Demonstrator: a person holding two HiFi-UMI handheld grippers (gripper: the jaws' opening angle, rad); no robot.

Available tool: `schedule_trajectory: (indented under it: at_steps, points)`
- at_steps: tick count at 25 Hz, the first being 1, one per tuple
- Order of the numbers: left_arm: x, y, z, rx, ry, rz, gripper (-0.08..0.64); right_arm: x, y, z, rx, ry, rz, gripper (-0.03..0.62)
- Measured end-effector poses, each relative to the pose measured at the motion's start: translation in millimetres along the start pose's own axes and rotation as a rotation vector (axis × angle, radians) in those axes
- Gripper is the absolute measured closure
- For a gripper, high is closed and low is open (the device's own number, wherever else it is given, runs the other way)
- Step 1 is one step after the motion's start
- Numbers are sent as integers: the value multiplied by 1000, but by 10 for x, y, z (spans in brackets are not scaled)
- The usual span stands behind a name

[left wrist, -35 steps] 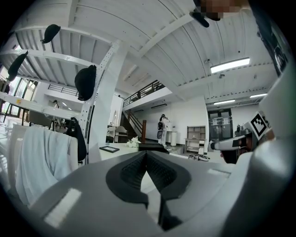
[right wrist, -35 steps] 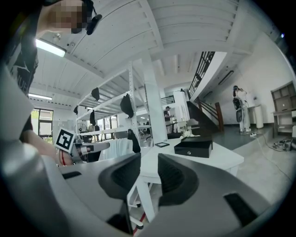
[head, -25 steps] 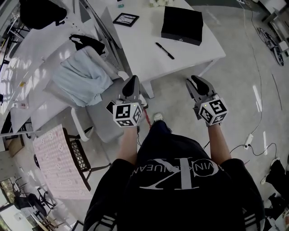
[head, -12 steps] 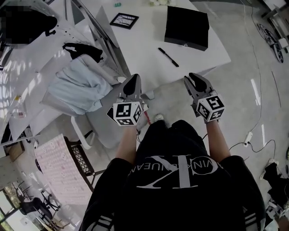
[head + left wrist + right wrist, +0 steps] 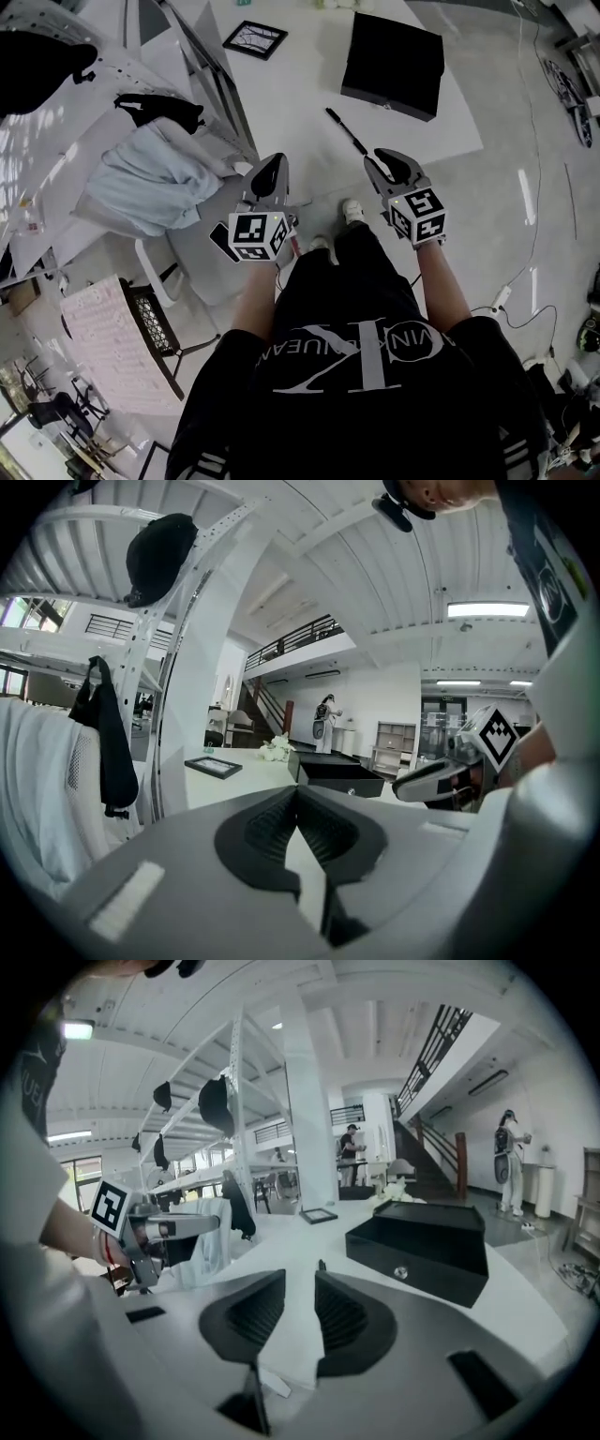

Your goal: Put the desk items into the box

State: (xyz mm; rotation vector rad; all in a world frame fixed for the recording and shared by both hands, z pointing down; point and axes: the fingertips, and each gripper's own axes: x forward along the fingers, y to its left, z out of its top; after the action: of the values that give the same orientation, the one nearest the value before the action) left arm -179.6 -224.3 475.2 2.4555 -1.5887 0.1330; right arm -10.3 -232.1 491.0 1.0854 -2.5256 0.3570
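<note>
**Both grippers at the table edge, nothing gripped**

The left gripper (image 5: 272, 167) hovers at the near edge of the white table (image 5: 300, 94), its jaws meeting tip to tip with nothing between them. The right gripper (image 5: 385, 160) hangs beside it, jaws parted and empty. The black pen (image 5: 345, 129) lies on the table just ahead of the right gripper. The black box (image 5: 392, 64) sits farther back, and a black picture frame (image 5: 255, 38) lies well apart to its left. A chair draped with a pale blue garment (image 5: 150, 178) stands left of the table.
</note>
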Motion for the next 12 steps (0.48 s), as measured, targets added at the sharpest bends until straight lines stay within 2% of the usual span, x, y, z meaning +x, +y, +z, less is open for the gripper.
schedule_trajectory:
  at_steps: [7,12]
  points:
    - [199,111,-11,-10,30,55,549,399,-159,-139,-14,136,60,511]
    - [297,98,-72,-22,54,66,549,645,-220,-296,-14,250,86,511]
